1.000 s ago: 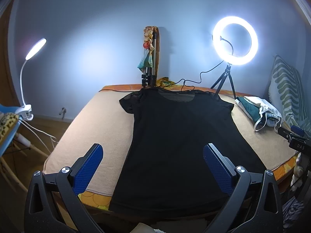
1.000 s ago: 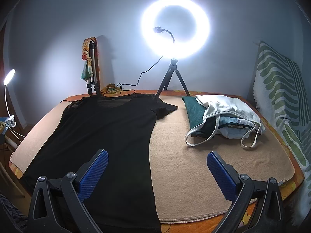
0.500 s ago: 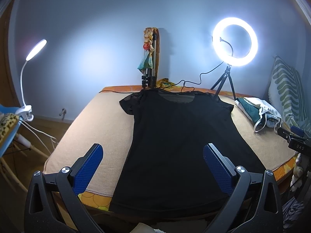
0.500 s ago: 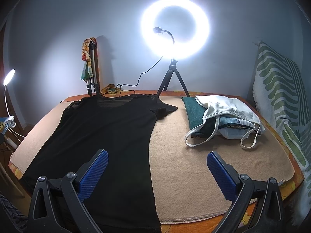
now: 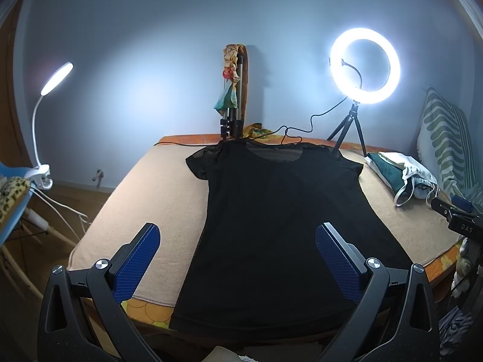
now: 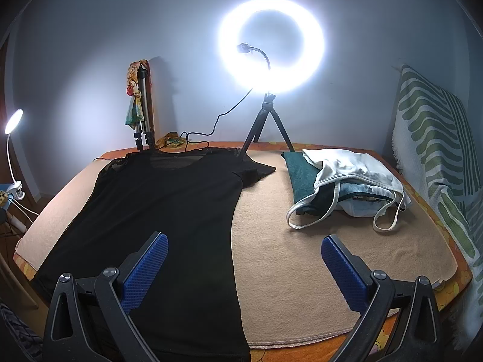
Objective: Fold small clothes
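Observation:
A black short-sleeved T-shirt lies flat on the tan blanket, neck toward the wall and hem at the near edge. My left gripper hovers open above the shirt's lower part, with nothing between its blue pads. My right gripper hangs open too, over the shirt's right hem edge and bare blanket. In the left wrist view, the right gripper's body shows at the far right edge.
A pile of clothes, teal, white and blue, sits at the back right. A ring light on a tripod and a second tripod stand at the far edge. A striped pillow leans at right. A clip lamp stands left.

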A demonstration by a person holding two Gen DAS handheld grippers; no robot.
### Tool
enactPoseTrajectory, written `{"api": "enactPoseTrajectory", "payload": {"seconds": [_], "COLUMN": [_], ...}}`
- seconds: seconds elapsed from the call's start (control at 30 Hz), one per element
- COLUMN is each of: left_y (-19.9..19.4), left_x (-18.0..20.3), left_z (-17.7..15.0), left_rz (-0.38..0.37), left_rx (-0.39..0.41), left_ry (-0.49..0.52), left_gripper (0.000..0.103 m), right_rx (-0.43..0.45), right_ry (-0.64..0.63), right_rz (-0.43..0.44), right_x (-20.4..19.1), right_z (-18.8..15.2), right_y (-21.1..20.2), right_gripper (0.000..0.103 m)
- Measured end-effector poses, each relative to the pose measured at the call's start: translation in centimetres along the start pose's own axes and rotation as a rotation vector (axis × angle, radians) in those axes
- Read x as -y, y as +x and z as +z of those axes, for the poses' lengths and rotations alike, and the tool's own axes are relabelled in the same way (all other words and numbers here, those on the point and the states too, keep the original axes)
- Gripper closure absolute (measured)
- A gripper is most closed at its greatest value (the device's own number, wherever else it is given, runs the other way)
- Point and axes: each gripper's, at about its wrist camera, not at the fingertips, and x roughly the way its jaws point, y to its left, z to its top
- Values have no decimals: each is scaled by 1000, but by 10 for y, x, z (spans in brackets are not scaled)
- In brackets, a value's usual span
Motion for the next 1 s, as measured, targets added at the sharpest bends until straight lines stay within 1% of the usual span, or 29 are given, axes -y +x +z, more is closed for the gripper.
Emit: {"api": "enactPoseTrajectory", "payload": {"seconds": [0.17,1.0], "left_y": [0,-1], "left_x": [1,3], "left_z": [1,2], "left_rz": [10,13], "left_rx": [10,13], "left_ry": [11,10], "left_gripper": [1,1], "right_rx": [1,4], "right_ry": [0,-4], "right_rz": [-2,6], "right_x": [0,-7], "right_z": [0,5], "right_y": [0,1], "right_gripper": [0,0]}}
